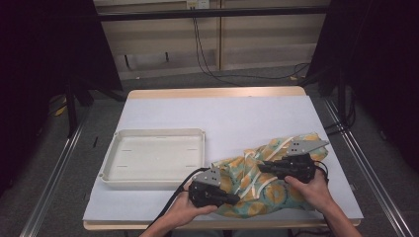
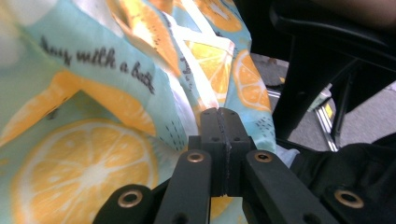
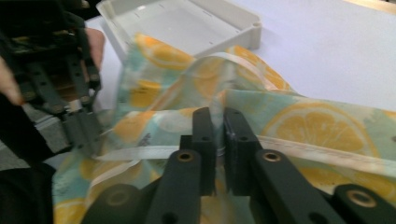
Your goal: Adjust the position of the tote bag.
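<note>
A crumpled cloth, pale blue with orange slices and white straps printed or sewn on it, is seen on the near right part of the white tabletop, just to the right of a shallow white tray. The cloth is gripped from 2 sides. The left hand-held gripper is held at the cloth's near left edge; in the left gripper view its jaws are pressed together on a fold of the fabric. The right hand-held gripper is placed over the middle of the cloth, pointed left; in the right gripper view its jaws are nearly closed, with a thin fold of fabric and a white strap pinched between them. The 2 grippers are near each other, and both hands are seen at the near edge.
</note>
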Available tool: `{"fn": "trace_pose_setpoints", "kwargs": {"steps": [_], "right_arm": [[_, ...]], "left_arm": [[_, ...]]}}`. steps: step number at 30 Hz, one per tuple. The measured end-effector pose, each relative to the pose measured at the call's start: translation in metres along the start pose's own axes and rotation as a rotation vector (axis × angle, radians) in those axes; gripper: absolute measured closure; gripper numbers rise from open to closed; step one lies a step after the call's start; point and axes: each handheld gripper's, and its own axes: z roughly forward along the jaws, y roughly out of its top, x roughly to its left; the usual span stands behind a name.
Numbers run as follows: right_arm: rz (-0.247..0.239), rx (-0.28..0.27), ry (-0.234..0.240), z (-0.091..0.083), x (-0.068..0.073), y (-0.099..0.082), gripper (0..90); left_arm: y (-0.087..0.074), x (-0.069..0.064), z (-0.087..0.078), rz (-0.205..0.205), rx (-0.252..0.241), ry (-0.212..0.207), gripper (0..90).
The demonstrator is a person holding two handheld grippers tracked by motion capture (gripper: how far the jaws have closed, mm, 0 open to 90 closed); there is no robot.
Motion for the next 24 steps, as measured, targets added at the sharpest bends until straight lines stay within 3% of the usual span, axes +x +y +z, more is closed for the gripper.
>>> {"fn": "trace_pose_setpoints", "kwargs": {"steps": [6, 12, 14, 16, 18, 22, 24], "right_arm": [[0.009, -0.052, -0.017, -0.019, 0.008, -0.003, 87.5], [0.001, -0.099, -0.050, -0.038, 0.034, -0.014, 88.9], [0.003, -0.108, -0.050, -0.043, 0.043, -0.020, 89.0], [0.006, -0.097, -0.041, -0.046, 0.052, -0.026, 89.0], [0.026, -0.080, -0.028, -0.046, 0.058, -0.035, 89.0], [0.025, -0.053, -0.032, -0.044, 0.064, -0.043, 88.2], [0.019, -0.053, -0.036, -0.044, 0.061, -0.045, 84.3]], "left_arm": [[0.002, 0.001, -0.011, -0.014, -0.050, 0.019, 90.0], [0.010, -0.005, -0.025, -0.010, -0.116, 0.022, 84.7], [0.015, -0.008, -0.030, -0.011, -0.156, 0.015, 83.3], [0.020, -0.010, -0.032, -0.025, -0.208, -0.026, 80.9], [0.025, -0.014, -0.029, -0.024, -0.224, -0.029, 80.6], [0.035, -0.012, -0.009, -0.009, -0.194, -0.012, 73.3], [0.037, -0.012, 0.006, 0.014, -0.147, 0.014, 66.5]]}}
